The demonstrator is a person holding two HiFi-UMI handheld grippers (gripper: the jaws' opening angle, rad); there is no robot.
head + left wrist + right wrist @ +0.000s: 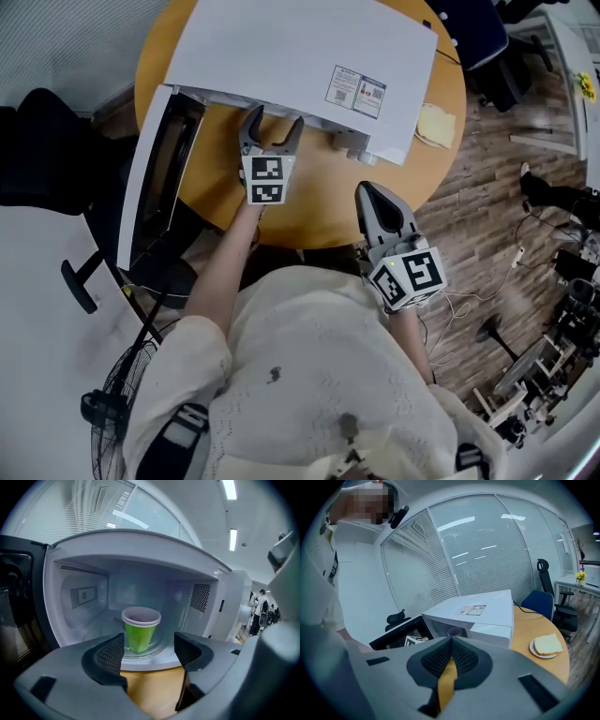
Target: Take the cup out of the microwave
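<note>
A green paper cup (139, 632) with a pale rim stands upright on the turntable inside the open white microwave (300, 56). Its rim also peeks out in the right gripper view, cup (454, 632). My left gripper (149, 651) is open just in front of the oven mouth, level with the cup and apart from it, with nothing between its jaws. From above, the left gripper (272, 131) points at the opening beside the swung-open door (155, 178). My right gripper (370, 192) is shut and empty, hanging over the table's near edge, right gripper (450, 653).
The microwave sits on a round wooden table (319, 202). A small plate with bread (547, 645) lies to the right of the oven. A blue chair (539, 603) stands behind the table, a black chair (37, 141) and a floor fan (122, 398) at the left.
</note>
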